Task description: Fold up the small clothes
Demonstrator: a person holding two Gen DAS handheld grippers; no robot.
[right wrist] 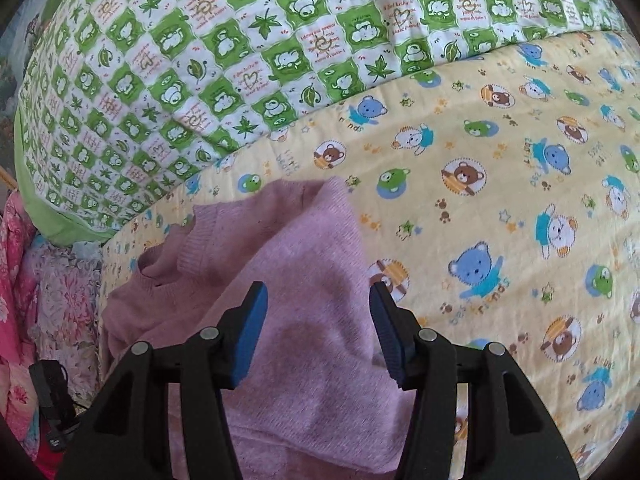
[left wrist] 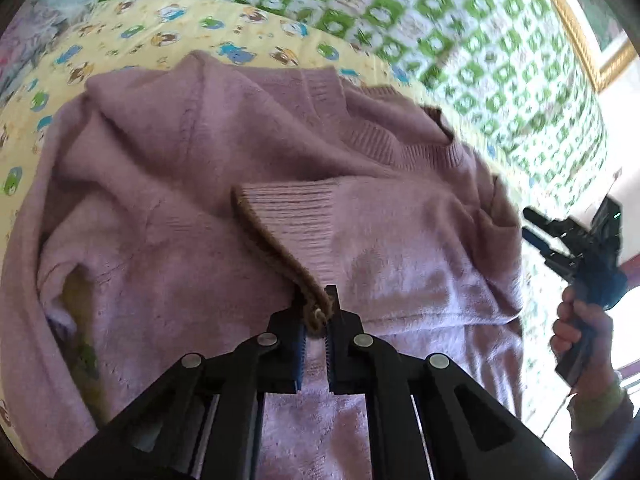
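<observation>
A small pink knitted sweater [left wrist: 248, 152] lies spread on a yellow bear-print sheet [left wrist: 132, 28]. My left gripper [left wrist: 317, 312] is shut on the brown-edged ribbed cuff [left wrist: 288, 216] of one sleeve, which lies folded across the sweater's body. In the right wrist view the sweater [right wrist: 288, 272] lies below my right gripper [right wrist: 316, 304], which is open and empty above it. The right gripper also shows in the left wrist view [left wrist: 560, 240], held in a hand at the right, off the sweater's edge.
A green and white checked quilt [right wrist: 200, 60] lies bunched along the far side of the sheet [right wrist: 500, 200]. Pink floral fabrics [right wrist: 24, 280] are piled at the left. A gold picture frame [left wrist: 580, 40] hangs on the wall at the right.
</observation>
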